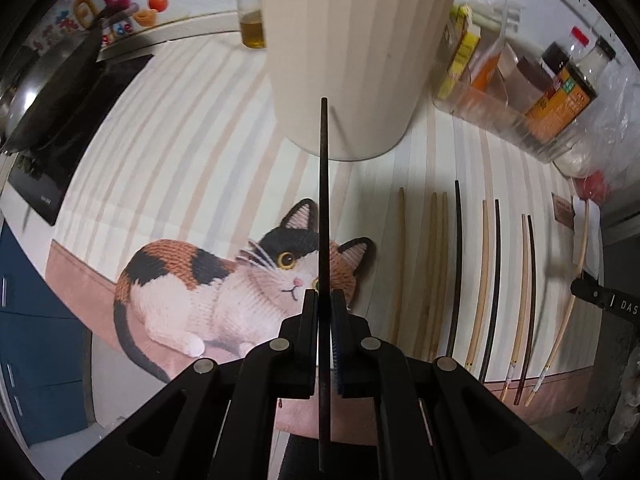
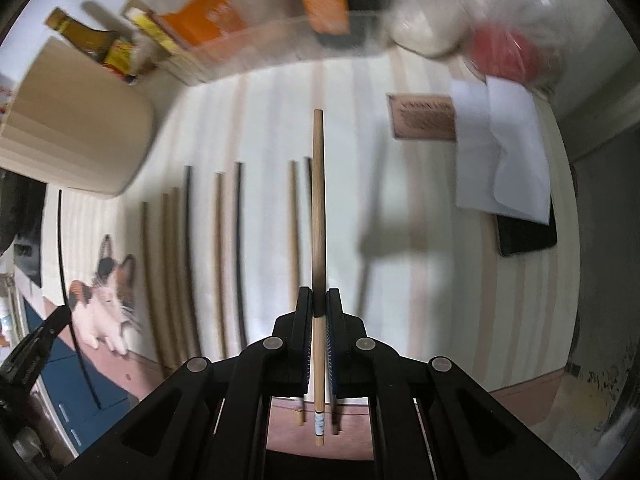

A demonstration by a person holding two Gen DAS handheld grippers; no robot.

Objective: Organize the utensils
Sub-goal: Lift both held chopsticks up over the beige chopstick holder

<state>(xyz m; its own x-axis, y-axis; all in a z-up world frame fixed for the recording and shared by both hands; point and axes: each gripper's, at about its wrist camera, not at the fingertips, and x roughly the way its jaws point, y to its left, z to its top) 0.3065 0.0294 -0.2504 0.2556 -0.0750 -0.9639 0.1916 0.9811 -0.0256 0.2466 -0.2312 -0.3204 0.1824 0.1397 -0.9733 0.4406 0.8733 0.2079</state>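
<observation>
The left gripper (image 1: 324, 300) is squeezed tight on a thin black chopstick (image 1: 323, 208) that runs straight up the middle of the frame, its tip in front of the tall cream cup (image 1: 352, 52). The right gripper (image 2: 319, 300) pinches a light wooden chopstick (image 2: 318, 200) the same way. More chopsticks (image 1: 460, 272), some black and some tan, lie side by side on the striped cat mat (image 1: 192, 184) at the right.

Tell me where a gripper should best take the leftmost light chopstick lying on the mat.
Probably mid-shaft, from straight above, jaws across its width: the leftmost light chopstick lies flat on the mat, thin and long, with a clear gap to its neighbour.
</observation>
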